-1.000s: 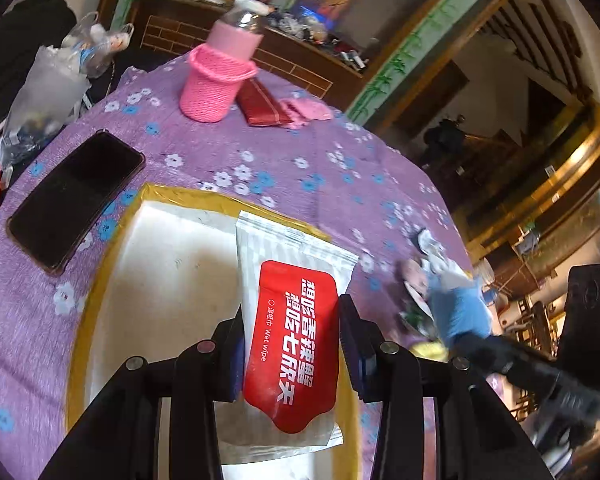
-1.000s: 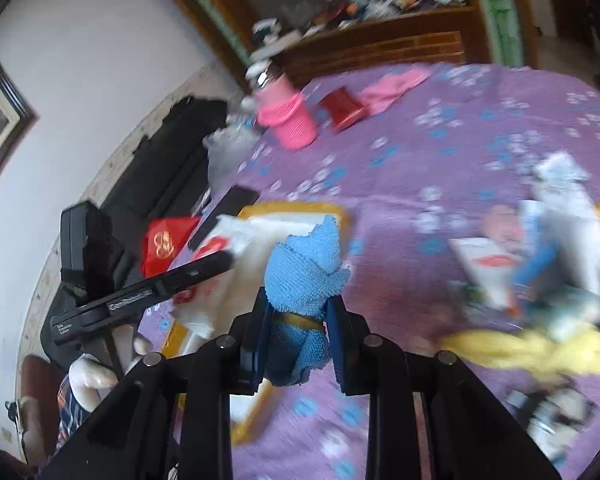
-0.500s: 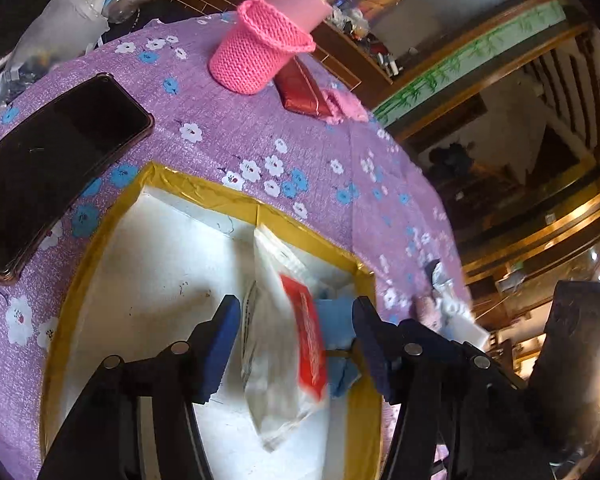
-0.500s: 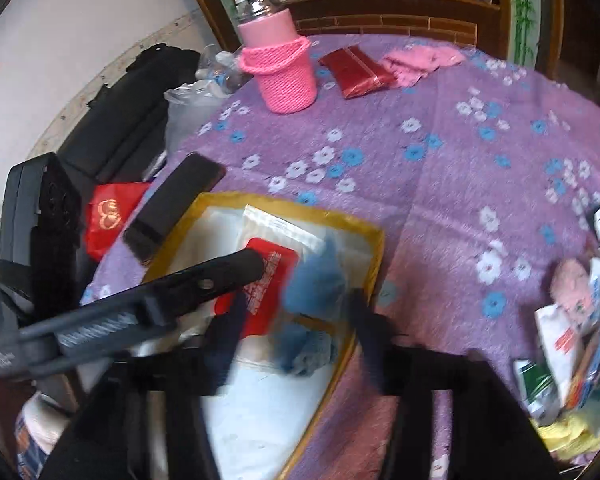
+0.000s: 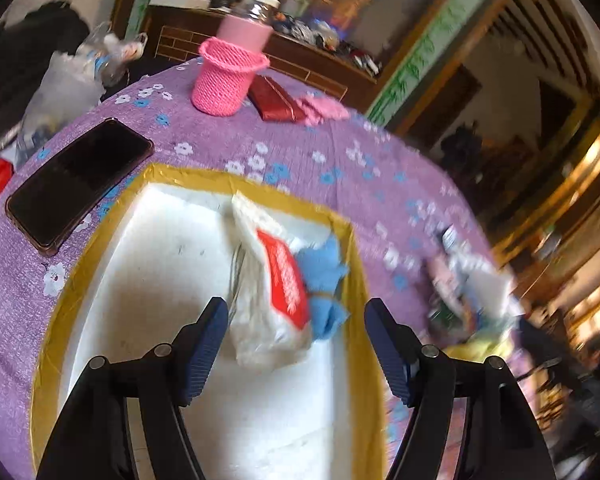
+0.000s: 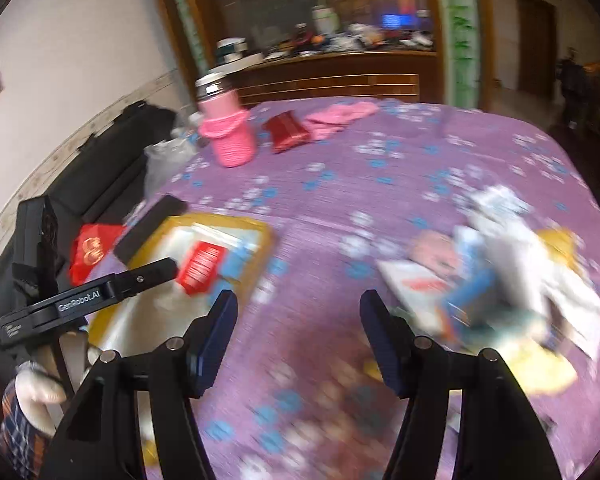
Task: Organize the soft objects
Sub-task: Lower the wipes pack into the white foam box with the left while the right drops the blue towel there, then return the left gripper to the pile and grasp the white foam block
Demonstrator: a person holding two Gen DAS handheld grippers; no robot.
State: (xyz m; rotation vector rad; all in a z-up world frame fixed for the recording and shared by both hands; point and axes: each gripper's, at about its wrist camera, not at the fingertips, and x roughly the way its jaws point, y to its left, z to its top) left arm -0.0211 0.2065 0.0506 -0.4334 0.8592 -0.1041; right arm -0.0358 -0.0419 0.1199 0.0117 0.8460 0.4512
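Observation:
A white box with a gold rim (image 5: 352,264) sits on the purple flowered tablecloth. Inside it lie a white wet-wipe packet with a red label (image 5: 276,288) and a blue cloth (image 5: 324,276) beside it. My left gripper (image 5: 296,340) is open and empty just above the box, behind the packet. My right gripper (image 6: 298,328) is open and empty over bare cloth, between the box (image 6: 260,256) and a blurred pile of soft things (image 6: 492,276). The left gripper's body (image 6: 88,300) shows at the left of the right wrist view.
A black phone (image 5: 80,180) lies left of the box. A pink knitted bottle sleeve (image 5: 230,76), a red pouch (image 5: 276,100) and a pink cloth (image 5: 320,108) are at the table's far side. A red packet (image 6: 92,252) lies past the phone.
My left gripper let go of the wet-wipe packet into the box and opened. My right gripper dropped the blue cloth into the box, opened, and swung back toward the pile.

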